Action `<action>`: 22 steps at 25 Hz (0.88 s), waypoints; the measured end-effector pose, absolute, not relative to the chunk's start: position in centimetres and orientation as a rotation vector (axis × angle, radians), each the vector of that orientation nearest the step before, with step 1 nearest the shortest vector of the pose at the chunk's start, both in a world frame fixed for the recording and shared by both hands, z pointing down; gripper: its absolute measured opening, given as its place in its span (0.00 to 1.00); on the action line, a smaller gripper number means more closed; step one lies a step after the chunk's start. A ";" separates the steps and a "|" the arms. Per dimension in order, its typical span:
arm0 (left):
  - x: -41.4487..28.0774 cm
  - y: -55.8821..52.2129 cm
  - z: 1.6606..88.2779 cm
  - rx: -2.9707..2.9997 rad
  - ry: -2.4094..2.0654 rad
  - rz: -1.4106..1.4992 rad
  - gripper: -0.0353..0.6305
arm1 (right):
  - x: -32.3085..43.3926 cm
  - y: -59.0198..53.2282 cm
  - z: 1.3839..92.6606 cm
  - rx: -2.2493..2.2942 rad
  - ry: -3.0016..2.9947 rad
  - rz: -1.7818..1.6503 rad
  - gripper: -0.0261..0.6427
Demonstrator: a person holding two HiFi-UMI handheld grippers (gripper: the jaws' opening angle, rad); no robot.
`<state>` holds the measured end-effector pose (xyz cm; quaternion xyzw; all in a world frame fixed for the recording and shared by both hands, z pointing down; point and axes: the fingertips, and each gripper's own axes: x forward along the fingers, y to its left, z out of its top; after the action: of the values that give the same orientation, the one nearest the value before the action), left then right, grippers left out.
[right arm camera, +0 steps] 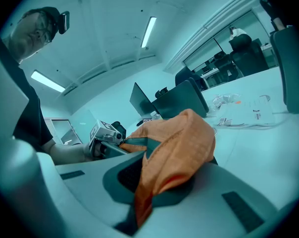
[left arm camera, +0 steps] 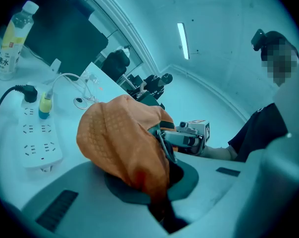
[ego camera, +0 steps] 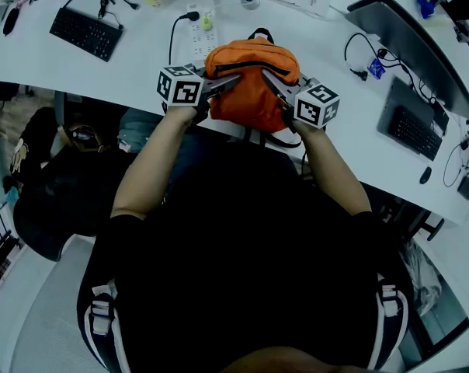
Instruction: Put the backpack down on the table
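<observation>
An orange backpack (ego camera: pixel 250 80) with black straps is held between my two grippers over the near edge of the white table (ego camera: pixel 351 123). My left gripper (ego camera: pixel 225 84) is shut on the fabric at its left side, and my right gripper (ego camera: pixel 273 84) is shut on the right side. In the left gripper view the orange cloth (left arm camera: pixel 120 143) is pinched in the gripper (left arm camera: pixel 158 195). The right gripper view shows the same cloth (right arm camera: pixel 181 143) caught in that gripper (right arm camera: pixel 142 197). Whether the bag's bottom touches the table I cannot tell.
A white power strip (ego camera: pixel 203 23) with plugged cables lies just behind the bag. A keyboard (ego camera: pixel 85 32) is at the far left, a laptop (ego camera: pixel 411 123) and a monitor (ego camera: pixel 417 41) at the right. A bottle (left arm camera: pixel 11 33) stands by the strip. Office chairs sit below the table edge.
</observation>
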<state>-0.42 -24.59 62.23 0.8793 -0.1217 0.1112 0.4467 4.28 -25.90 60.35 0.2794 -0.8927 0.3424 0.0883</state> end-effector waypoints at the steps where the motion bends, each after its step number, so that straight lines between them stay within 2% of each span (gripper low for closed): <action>1: -0.5 -24.8 62.5 2.172 -0.301 0.272 0.10 | 4.2 -26.1 60.6 0.828 -2.655 1.026 0.07; 22: -0.8 -28.3 67.7 2.128 -0.337 0.270 0.10 | 4.2 -29.8 66.3 0.841 -2.621 1.087 0.07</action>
<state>-0.77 -28.32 67.72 0.8669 -0.1375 0.1101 0.4664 4.22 -29.79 66.31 0.2831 -0.8819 0.3658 0.0910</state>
